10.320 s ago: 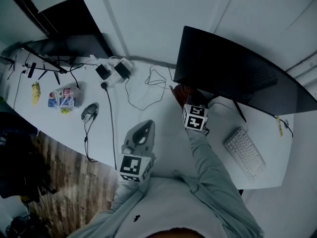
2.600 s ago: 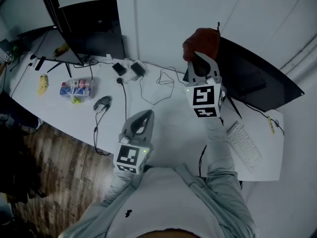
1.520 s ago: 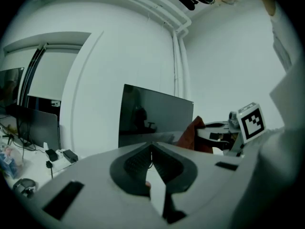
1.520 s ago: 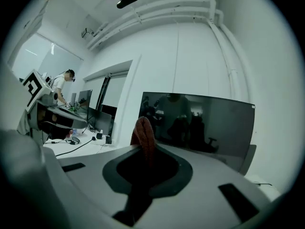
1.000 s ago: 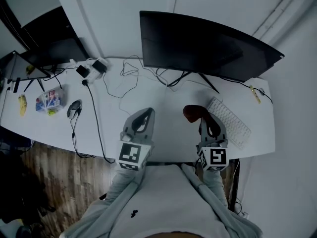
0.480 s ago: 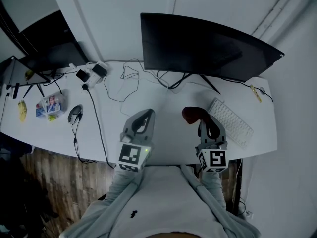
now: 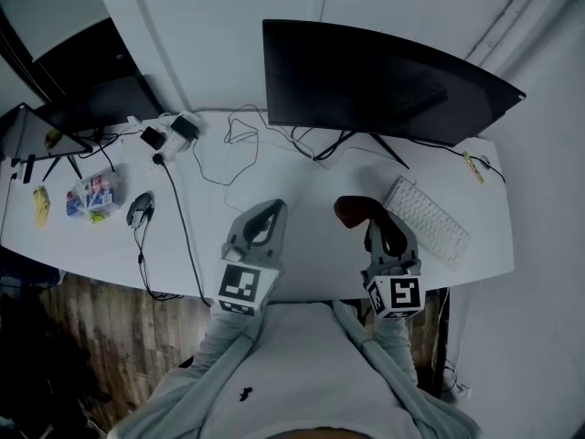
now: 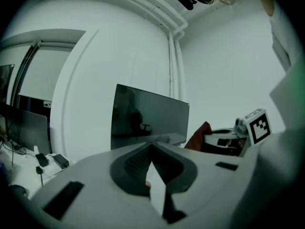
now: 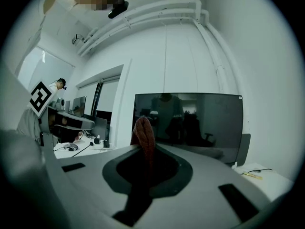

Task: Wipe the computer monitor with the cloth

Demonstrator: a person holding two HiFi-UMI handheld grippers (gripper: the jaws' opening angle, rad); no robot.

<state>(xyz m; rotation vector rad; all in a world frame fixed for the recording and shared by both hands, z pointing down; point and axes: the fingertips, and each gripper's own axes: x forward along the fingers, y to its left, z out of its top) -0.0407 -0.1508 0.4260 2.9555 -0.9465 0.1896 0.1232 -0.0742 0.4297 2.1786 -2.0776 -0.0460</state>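
Note:
The wide black monitor (image 7: 384,82) stands at the back of the white desk (image 7: 302,190), its screen dark. My right gripper (image 7: 377,224) is low over the desk's near edge, shut on a dark red cloth (image 7: 355,210) that bunches out past its tips. The right gripper view has the cloth (image 9: 144,142) pinched upright between the jaws, with the monitor (image 9: 190,123) well beyond. My left gripper (image 7: 266,218) hovers beside it, shut and holding nothing. In the left gripper view the monitor (image 8: 147,120) is ahead and the cloth (image 8: 200,136) shows to the right.
A white keyboard (image 7: 426,220) lies right of the cloth. Cables (image 7: 242,140) and power adapters (image 7: 169,131) trail across the desk's left half, with a mouse (image 7: 139,208) and snack packets (image 7: 90,195) further left. A second dark monitor (image 7: 91,76) stands at back left.
Earlier my right gripper held the cloth up against the monitor's screen. It has since dropped back to the desk's near edge with the cloth. Over the last second both grippers stay almost still.

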